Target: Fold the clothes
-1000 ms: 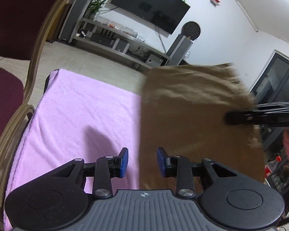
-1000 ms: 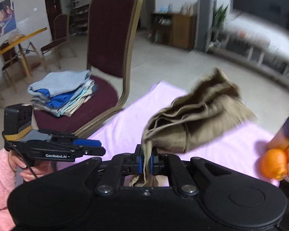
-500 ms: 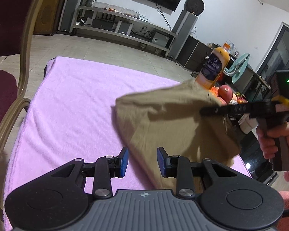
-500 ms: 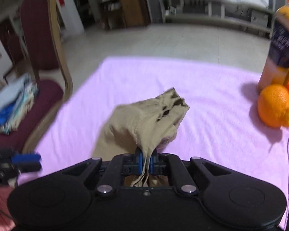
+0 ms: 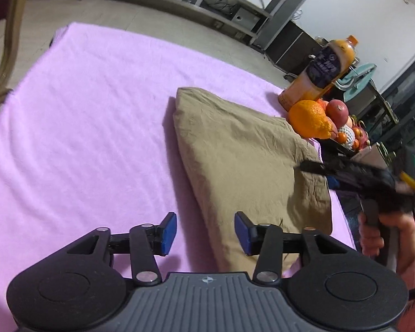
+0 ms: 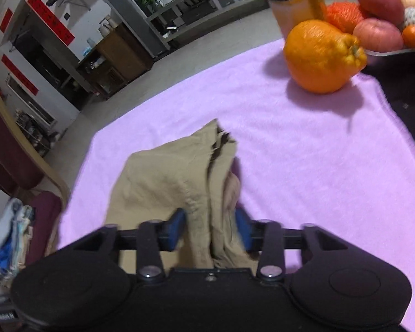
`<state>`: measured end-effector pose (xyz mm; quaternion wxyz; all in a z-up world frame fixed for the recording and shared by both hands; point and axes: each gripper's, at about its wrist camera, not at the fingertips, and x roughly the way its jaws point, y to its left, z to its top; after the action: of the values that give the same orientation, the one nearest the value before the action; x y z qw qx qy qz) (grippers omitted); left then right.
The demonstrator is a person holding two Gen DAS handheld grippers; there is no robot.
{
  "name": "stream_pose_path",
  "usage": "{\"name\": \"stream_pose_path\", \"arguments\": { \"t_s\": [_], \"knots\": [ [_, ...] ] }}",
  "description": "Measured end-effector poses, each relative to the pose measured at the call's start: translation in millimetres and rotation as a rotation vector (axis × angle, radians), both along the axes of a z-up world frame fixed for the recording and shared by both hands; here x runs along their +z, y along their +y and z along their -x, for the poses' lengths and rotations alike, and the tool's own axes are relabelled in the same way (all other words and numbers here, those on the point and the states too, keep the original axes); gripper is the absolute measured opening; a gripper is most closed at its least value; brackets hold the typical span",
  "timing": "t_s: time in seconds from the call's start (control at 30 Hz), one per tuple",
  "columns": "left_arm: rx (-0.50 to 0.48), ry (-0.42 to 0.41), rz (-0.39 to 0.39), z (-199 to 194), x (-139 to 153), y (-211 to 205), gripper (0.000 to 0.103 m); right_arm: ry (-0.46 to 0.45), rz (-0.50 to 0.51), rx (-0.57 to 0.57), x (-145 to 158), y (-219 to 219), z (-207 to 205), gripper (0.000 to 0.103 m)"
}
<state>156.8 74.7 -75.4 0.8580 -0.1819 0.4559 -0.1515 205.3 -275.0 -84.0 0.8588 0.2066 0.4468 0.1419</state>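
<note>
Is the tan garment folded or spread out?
Folded: the tan garment lies as a compact layered bundle on the pink blanket.

My left gripper [image 5: 205,232] and my right gripper [image 6: 210,231] are both black with blue pads. The garment [image 5: 243,155] is plain khaki tan, with no pattern, lying on a plain lilac-pink towel [image 5: 83,127]. Just beyond the garment sits a bright orange citrus fruit [image 6: 322,55]. Behind that fruit stands a bottle [image 5: 322,72] of orange drink with a dark blue label. Beside the fruit are red apples [image 6: 379,34]. Left of the towel, the chair [image 6: 11,152] is maroon with a gold frame.
</note>
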Motion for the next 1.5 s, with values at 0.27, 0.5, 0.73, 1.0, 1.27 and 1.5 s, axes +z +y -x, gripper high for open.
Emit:
{"name": "stream_pose_path", "arguments": {
  "t_s": [0.27, 0.5, 0.73, 1.0, 1.27, 1.5],
  "knots": [
    [-0.013, 0.072, 0.014, -22, -30, -23, 0.047, 0.061, -0.127, -0.012, -27, -32, 10, 0.073],
    [-0.071, 0.024, -0.007, -23, -31, -37, 0.019, 0.131, -0.149, -0.039, -44, -11, 10, 0.023],
    [-0.033, -0.046, -0.092, -21, -12, -20, 0.015, 0.072, -0.184, -0.049, -19, 8, 25, 0.015],
    [0.044, -0.085, -0.221, -2, -5, -10, 0.034, 0.035, 0.053, -0.039, -10, 15, 31, 0.057],
    [-0.071, -0.298, -0.291, 27, 23, -44, 0.021, -0.179, 0.128, -0.085, 31, -12, 48, 0.058],
    [-0.154, -0.268, -0.454, -4, -18, -82, 0.018, -0.293, 0.139, 0.148, 31, 36, 25, 0.015]
  ]
}}
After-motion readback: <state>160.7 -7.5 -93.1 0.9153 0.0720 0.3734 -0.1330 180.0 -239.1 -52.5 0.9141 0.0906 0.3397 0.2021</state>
